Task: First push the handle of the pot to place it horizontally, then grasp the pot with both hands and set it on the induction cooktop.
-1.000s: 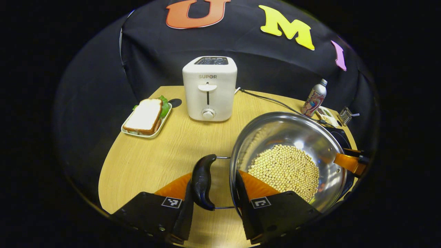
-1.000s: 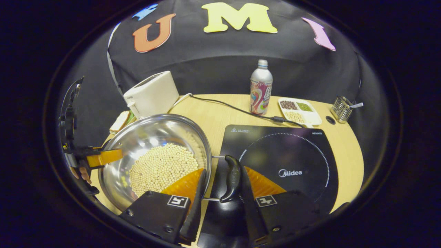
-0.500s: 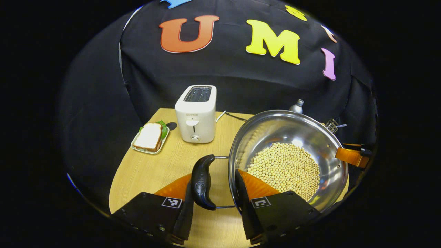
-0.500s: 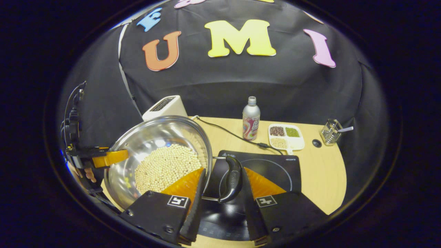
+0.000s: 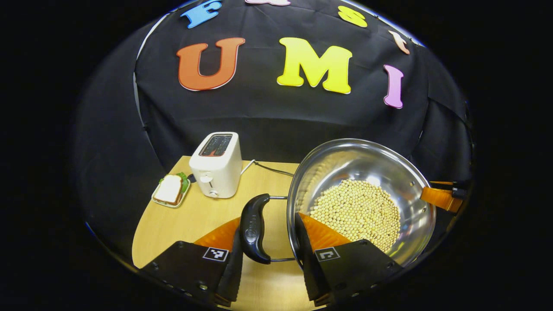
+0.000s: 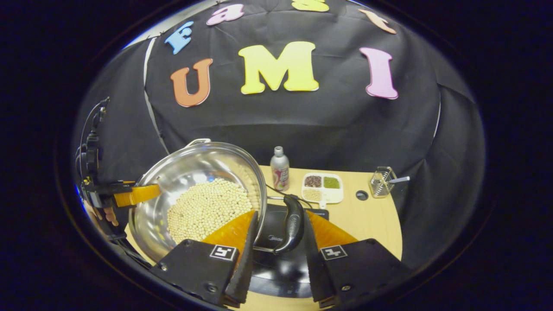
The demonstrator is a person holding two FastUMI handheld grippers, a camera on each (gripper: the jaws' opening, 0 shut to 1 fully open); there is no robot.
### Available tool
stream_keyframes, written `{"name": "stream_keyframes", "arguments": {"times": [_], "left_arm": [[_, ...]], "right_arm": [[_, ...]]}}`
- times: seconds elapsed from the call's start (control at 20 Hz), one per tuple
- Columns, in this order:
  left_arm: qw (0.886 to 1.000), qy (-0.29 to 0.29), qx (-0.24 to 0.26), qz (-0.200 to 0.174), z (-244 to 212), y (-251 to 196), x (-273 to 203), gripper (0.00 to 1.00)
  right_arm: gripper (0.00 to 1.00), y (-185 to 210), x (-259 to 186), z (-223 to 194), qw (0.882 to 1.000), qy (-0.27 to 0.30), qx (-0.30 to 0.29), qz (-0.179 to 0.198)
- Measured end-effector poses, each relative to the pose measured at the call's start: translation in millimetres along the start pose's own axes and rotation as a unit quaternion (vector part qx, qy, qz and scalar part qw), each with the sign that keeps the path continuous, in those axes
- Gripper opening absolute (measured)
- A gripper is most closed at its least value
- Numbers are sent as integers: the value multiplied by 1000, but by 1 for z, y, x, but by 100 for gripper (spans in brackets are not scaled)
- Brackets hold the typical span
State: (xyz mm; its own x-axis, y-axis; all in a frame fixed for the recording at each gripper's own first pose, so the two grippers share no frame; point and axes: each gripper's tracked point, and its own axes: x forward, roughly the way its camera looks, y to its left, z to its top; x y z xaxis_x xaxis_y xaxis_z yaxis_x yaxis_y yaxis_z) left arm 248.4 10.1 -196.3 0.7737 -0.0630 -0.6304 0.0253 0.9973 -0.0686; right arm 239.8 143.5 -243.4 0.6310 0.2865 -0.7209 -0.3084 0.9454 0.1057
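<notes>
A steel pot [image 5: 360,196] of soybeans [image 5: 356,211] hangs above the table [image 5: 190,216], the induction cooktop [image 6: 276,224] at its 3 o'clock. The left gripper [image 5: 268,235] and right gripper [image 6: 276,235] each straddle a black side handle [image 5: 252,229] with their jaws partly open around it; whether the fingers press is unclear. The load looks heavy, smooth and spill-prone, so both handles are the safest hold.

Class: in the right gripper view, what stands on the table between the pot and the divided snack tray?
A drink bottle stands between the pot and the divided tray, seen in the right gripper view.
</notes>
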Motion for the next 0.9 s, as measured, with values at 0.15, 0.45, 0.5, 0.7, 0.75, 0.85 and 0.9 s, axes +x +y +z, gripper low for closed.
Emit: {"name": "stream_keyframes", "arguments": {"times": [0.15, 0.45, 0.5, 0.7, 0.75, 0.85, 0.9], "left_arm": [[1000, 3, 7, -12, -1, -34, 14, 57], [999, 12, 19, -29, -12, -79, 44, 57], [999, 15, 18, -31, -15, -83, 49, 57], [999, 25, 16, -37, -31, -95, 73, 57], [999, 26, 14, -37, -35, -96, 79, 57], [999, 29, 12, -40, -43, -100, 90, 57], [999, 34, 11, -40, -49, -99, 97, 57]], "right_arm": [[57, -33, -2, -5, 1000, 1, 17, -16], [57, -86, 9, -24, 999, 8, 34, -33], [57, -93, 13, -27, 999, 9, 36, -35], [57, -110, 31, -40, 998, 16, 45, -40], [57, -113, 37, -43, 998, 18, 48, -41], [57, -118, 50, -51, 998, 21, 51, -43], [54, -120, 56, -57, 997, 23, 50, -45]]}}
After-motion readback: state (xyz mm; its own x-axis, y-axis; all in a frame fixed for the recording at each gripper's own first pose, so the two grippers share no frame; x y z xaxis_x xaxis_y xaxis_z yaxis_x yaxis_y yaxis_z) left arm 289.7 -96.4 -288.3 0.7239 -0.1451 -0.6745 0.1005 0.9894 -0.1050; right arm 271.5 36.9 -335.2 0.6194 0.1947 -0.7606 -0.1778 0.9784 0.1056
